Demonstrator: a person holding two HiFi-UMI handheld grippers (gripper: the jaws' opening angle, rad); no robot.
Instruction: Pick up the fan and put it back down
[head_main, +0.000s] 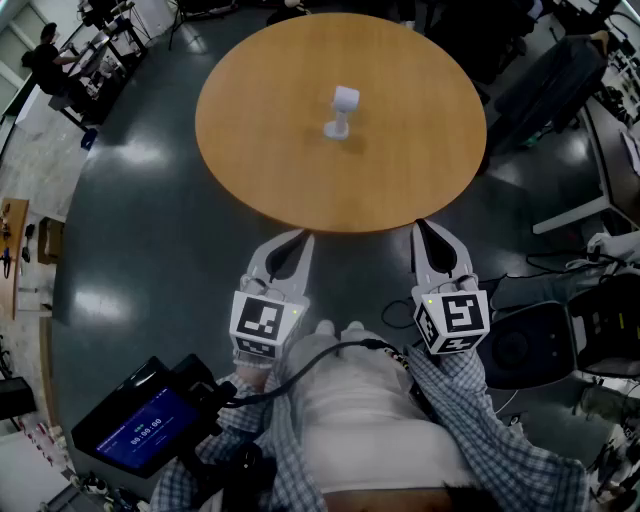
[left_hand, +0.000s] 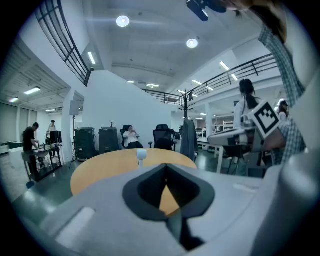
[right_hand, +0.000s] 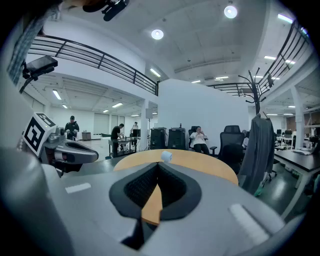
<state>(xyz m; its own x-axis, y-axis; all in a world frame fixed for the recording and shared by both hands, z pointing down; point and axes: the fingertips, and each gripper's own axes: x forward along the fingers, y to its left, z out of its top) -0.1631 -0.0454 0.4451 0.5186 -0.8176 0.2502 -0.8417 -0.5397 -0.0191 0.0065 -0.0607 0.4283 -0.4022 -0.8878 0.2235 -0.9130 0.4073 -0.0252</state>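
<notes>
White fan (head_main: 342, 110) upright on table (head_main: 250, 170), untouched.
Your left tongs (head_main: 300, 236) and right tongs (head_main: 421, 226) are closed, empty; reach in like that and you'll topple it.

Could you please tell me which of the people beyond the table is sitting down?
The person in the white top, directly behind the round wooden table; the others are all standing.

i'm making out just one text: pale digits on the blue screen (head_main: 148, 432) of the device at the head view's lower left, too small for reading. the cubes on the left gripper (head_main: 304, 237) and right gripper (head_main: 421, 224) are showing only square patterns.
</notes>
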